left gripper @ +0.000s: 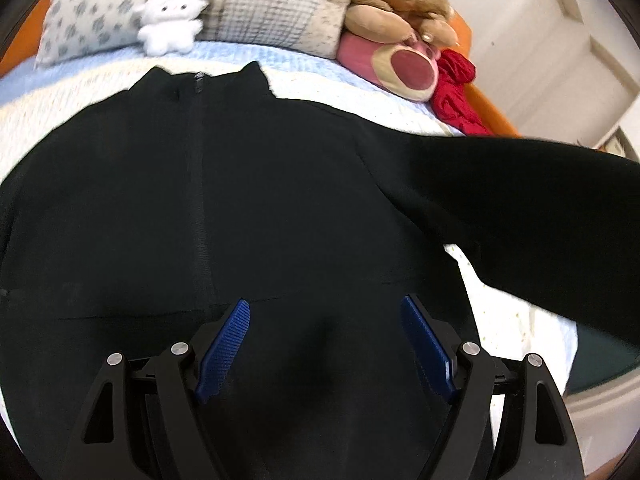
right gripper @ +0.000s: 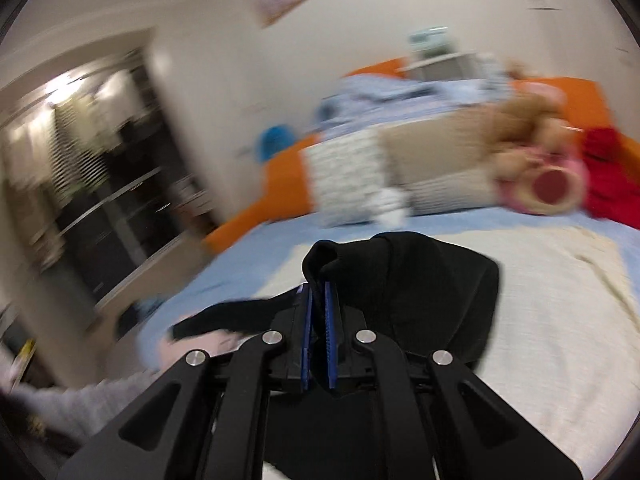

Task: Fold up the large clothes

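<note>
Jacket (left gripper: pixel 280 184) first: black, zip-fronted, it lies spread flat across the cream blanket (left gripper: pixel 48 112) on the bed, collar at the far end, zip running down towards you. Your left gripper (left gripper: pixel 326 344) hangs over the near part of that jacket, pointing steeply down, blue pads (left gripper: pixel 224 352) standing well apart with only dark cloth visible beneath the gap. Whether those pads touch the fabric, you cannot tell from this angle.

On the right side, one black sleeve (left gripper: pixel 520 208) is lifted off the blanket and stretches out past the edge of the left wrist view. In the right wrist view, your right gripper (right gripper: pixel 319 336) has its pads together, clamped on a bunch of black fabric (right gripper: pixel 400 280) that pokes up past the fingertips and drapes away to the right. That view is badly smeared, so fine detail is lost.

At the far end of the bed, a white plush toy (left gripper: pixel 170 20) sits in front of a patterned pillow (left gripper: pixel 96 4), with a checked pillow (left gripper: pixel 272 12) beside it. Further right, a brown and pink plush bear (left gripper: pixel 400 28) lies beside a red garment (left gripper: pixel 456 92). A pale sleeve (right gripper: pixel 80 400) of yours shows low at the left of the right wrist view.
</note>
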